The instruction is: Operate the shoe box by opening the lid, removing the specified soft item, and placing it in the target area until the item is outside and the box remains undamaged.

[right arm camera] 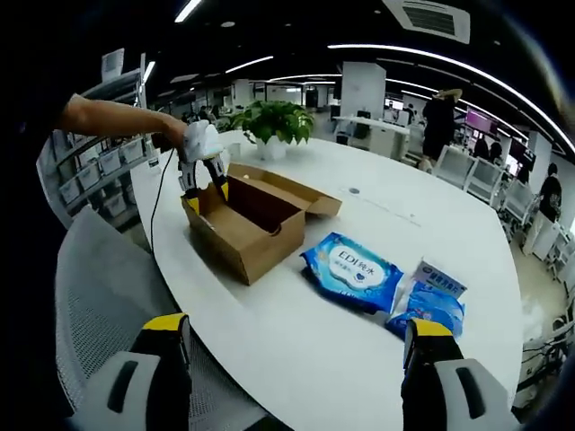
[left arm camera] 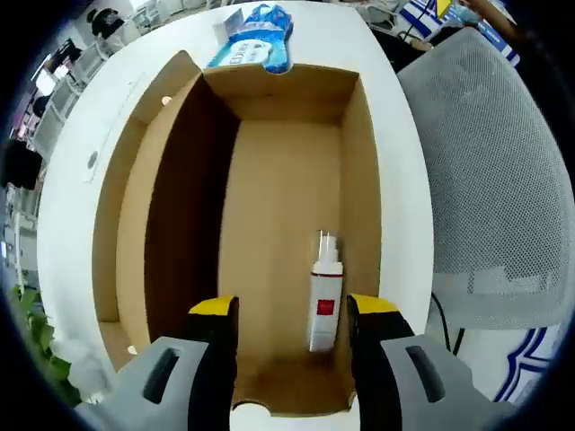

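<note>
1. Open shoe box [left arm camera: 269, 224] on the white surface [right arm camera: 296, 332]; a small spray bottle [left arm camera: 325, 301] lies inside.
2. Left tool [left arm camera: 292, 314], jaws apart, hovers above it; right tool [right arm camera: 296, 337] gapes empty.
3. Soft wipes packs [right arm camera: 352, 271] lie at the box's three o'clock: light, squashy, likely best pinched mid-pack.

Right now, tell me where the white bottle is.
In the left gripper view, the white bottle lies on the floor of the open cardboard box, against the box's right-hand wall, between the left tool's yellow tips.
</note>
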